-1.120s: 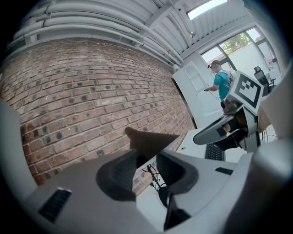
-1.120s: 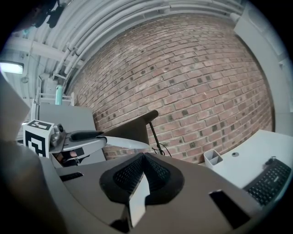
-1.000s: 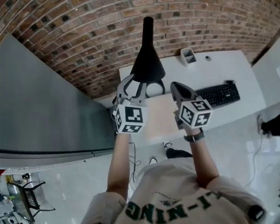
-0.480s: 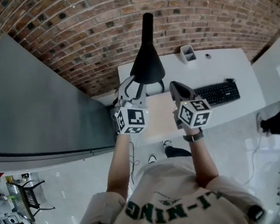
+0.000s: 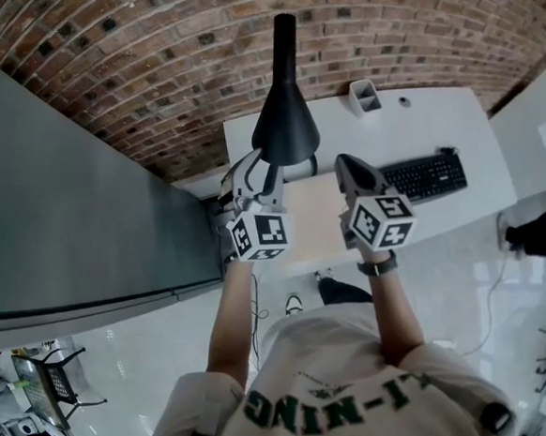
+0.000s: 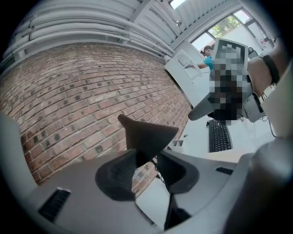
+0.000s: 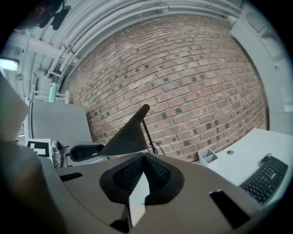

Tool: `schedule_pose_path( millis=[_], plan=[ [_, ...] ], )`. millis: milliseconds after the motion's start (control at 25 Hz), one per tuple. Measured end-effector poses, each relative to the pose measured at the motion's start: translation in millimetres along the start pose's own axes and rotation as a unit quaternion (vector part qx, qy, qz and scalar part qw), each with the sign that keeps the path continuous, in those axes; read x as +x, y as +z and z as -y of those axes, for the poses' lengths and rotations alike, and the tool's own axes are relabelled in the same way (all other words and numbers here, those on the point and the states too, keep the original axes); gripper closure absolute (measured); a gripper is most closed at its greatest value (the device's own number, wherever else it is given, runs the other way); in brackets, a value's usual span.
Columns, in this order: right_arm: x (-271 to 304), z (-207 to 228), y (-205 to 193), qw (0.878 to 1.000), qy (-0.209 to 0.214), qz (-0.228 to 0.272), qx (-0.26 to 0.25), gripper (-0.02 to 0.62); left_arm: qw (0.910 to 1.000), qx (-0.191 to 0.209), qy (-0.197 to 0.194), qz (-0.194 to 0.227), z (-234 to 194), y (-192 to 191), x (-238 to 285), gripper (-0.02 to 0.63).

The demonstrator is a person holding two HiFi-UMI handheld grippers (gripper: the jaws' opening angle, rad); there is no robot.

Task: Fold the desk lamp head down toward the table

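The black cone-shaped lamp head [image 5: 284, 122] stands over the left end of the white desk [image 5: 435, 124], its thin neck [image 5: 284, 35] against the brick wall. My left gripper [image 5: 261, 162] reaches its near left rim. In the left gripper view the edge of the lamp head [image 6: 147, 136] sits between the two pads of the left gripper [image 6: 146, 161], which are shut on it. My right gripper [image 5: 345, 166] hovers just right of the lamp head, apart from it. In the right gripper view its pads [image 7: 143, 170] meet with nothing between them, and the lamp head [image 7: 126, 136] shows ahead to the left.
A black keyboard [image 5: 425, 180] lies to the right on the desk, and a white pen holder [image 5: 364, 97] stands at the back. A tan mat [image 5: 311, 223] lies under the grippers. A grey panel [image 5: 65, 210] borders the left side; the brick wall [image 5: 147, 53] closes the back.
The left gripper has sunk a little with the lamp head's rim in it, and has rolled slightly. The right gripper has stayed where it was.
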State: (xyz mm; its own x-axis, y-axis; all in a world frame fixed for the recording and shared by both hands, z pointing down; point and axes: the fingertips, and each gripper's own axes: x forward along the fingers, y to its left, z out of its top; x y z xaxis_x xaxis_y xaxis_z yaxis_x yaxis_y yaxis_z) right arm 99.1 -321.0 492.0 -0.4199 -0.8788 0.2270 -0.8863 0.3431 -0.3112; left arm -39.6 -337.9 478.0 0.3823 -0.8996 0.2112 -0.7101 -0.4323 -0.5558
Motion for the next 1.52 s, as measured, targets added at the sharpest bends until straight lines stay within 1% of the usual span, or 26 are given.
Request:
schedule_pose_path(
  millis=[440,800,1040,1320,1520],
  plan=[
    [14.0,17.2,-18.3,1.0,-0.008,-0.027,0.008,0.591,0.9995,0.018,-0.01,-0.023,13.7,-27.1,21.1,0.463],
    [28.1,18.0,-27.2,0.999,-0.002,-0.041,0.015,0.591,0.9961,0.076,-0.006,-0.045,22.6,-47.8,40.1,0.457],
    [34.7,23.7,-30.0,0.999,-0.004,-0.046,0.019,0.591,0.9951,0.088,-0.001,-0.045,24.6,-55.4,55.9,0.451],
    [36.5,31.9,-33.4,0.998,-0.007,-0.051,0.024,0.592,0.9922,0.114,0.03,-0.04,27.4,-67.5,74.2,0.449],
    [36.0,38.2,-33.0,0.998,-0.009,-0.052,0.028,0.591,0.9913,0.112,0.061,-0.035,27.4,-68.4,80.3,0.449]
  ],
)
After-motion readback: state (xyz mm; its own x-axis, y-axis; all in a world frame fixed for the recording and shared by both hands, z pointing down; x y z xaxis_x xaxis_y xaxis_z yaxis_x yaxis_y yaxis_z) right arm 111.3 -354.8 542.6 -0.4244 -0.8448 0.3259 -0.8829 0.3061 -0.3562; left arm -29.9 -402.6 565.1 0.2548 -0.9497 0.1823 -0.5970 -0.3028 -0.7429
